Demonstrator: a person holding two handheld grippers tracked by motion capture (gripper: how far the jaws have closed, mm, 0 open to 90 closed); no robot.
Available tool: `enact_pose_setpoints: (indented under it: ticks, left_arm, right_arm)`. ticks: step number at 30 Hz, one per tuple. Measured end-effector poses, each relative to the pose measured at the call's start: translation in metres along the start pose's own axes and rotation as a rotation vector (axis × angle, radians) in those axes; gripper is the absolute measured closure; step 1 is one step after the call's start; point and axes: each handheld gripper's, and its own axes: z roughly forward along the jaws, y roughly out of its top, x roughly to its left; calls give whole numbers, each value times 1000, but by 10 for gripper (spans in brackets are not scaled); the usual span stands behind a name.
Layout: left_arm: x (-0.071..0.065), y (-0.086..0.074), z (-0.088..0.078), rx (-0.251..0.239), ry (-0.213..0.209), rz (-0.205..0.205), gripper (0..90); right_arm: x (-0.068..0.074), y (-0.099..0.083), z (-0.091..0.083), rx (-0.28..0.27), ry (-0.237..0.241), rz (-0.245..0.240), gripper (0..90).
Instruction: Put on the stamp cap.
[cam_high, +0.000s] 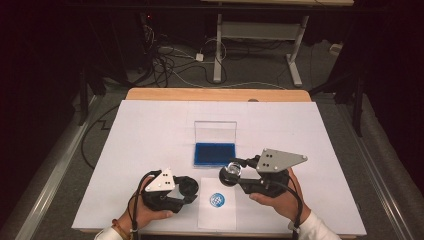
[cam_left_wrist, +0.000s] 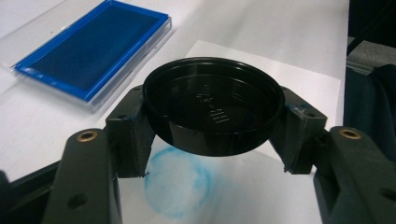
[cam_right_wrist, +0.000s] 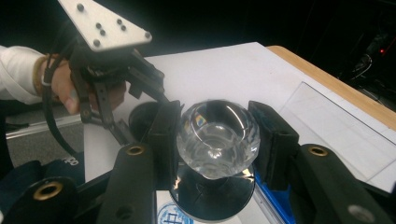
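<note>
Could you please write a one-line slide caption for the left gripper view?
Left tool clamps a black round lid above a blue stamped circle on paper, ink pad behind.

Grey desk frame (cam_high: 260, 40), tangled floor cables (cam_high: 170, 62)

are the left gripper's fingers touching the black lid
Touching. The left gripper view shows the left gripper's fingers pressed against both sides of the black lid, lifting it above the paper.

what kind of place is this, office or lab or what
Most likely a lab or test workspace set up for recording. A wooden table is covered in white paper, loose cables trail over a carpeted floor, and a bare desk frame stands behind. The surroundings are dark.
</note>
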Motion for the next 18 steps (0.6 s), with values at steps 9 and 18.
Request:
enact_pose_setpoints:
  ticks: [9, 18]
  left_arm:
    - [-10, 17, 20, -27, -62, 23, 364]
    - [-20, 32, 36, -47, -99, 48, 365]
  right_arm:
    - [3, 0, 0, -13, 17, 7, 574]
    - [8, -1, 4, -15, 43, 6, 574]
